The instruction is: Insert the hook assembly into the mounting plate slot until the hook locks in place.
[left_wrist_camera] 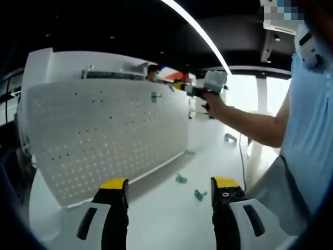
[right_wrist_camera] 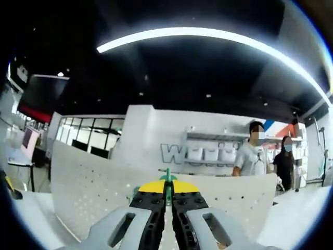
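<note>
The white perforated mounting plate (left_wrist_camera: 104,135) stands upright on the white table (left_wrist_camera: 171,219). One green hook (left_wrist_camera: 155,96) hangs on it near its top right. Two more green hooks (left_wrist_camera: 180,179) (left_wrist_camera: 199,195) lie on the table in front of it. My left gripper (left_wrist_camera: 170,183) is open, low over the table, with nothing between its yellow-tipped fingers. My right gripper (left_wrist_camera: 182,87), held in a person's hand, is up at the plate's top right corner. In the right gripper view, my right gripper (right_wrist_camera: 167,188) is shut on a green hook (right_wrist_camera: 167,175), just in front of the plate (right_wrist_camera: 88,182).
The person's forearm (left_wrist_camera: 250,122) and light blue shirt (left_wrist_camera: 307,135) take up the right side. A small grey item (left_wrist_camera: 230,137) and a cable lie on the table farther back. Two people (right_wrist_camera: 251,153) stand beyond the plate by white shelving.
</note>
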